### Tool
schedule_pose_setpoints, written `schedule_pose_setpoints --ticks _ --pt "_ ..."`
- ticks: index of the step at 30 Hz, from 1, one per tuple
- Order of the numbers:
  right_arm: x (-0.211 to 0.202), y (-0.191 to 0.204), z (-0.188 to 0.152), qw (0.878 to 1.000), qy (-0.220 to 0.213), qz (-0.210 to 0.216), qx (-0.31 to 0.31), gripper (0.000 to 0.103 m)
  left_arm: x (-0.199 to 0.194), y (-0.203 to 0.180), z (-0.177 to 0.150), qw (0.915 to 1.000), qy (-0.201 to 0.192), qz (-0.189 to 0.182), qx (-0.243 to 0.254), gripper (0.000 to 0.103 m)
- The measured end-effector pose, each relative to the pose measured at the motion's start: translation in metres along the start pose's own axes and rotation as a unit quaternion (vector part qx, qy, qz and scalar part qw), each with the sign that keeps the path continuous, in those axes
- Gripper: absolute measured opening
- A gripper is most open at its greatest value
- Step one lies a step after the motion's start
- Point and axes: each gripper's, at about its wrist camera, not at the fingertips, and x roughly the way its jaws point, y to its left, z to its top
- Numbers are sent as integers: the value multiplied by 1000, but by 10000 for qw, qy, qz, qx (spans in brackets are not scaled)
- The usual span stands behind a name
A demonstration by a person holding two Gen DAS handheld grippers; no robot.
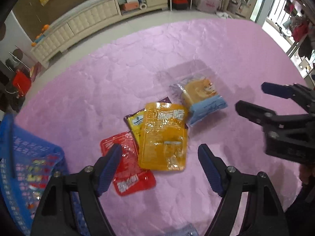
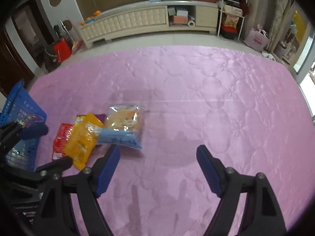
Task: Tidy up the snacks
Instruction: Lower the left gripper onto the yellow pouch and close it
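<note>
Several snack packets lie together on the pink quilt [image 1: 196,45]. An orange packet [image 1: 163,135] overlaps a red packet [image 1: 128,169] and a yellow and purple packet [image 1: 134,122]. A clear bag of bread with a blue band [image 1: 202,100] sits just beyond them. My left gripper [image 1: 160,147] hangs open above the orange packet, its jaws holding nothing. My right gripper [image 1: 251,96] is open to the right of the bread bag. In the right wrist view the right gripper [image 2: 158,149] is open over bare quilt, with the bread bag [image 2: 124,125] to its upper left.
A blue mesh basket [image 1: 23,157] with packets inside stands at the quilt's left edge, also seen as the basket [image 2: 19,106]. A pale blue packet edge [image 1: 181,230] shows at the bottom. A long cream cabinet [image 2: 137,21] lines the far wall.
</note>
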Motion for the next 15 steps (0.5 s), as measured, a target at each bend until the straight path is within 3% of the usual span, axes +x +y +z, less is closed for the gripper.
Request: schedule_pose_setpoints --ticks 5,13,15 --pt "5 6 3 9999 29 -102 -136 83 30 11 10 9984 394 -323 -244 77" --pt "13 1 5 9999 144 -1 25 83 41 2 16 9984 366 -424 -100 76" --pt "14 -4 4 9998 170 -63 82 83 41 -4 13 9989 359 -285 -41 61"
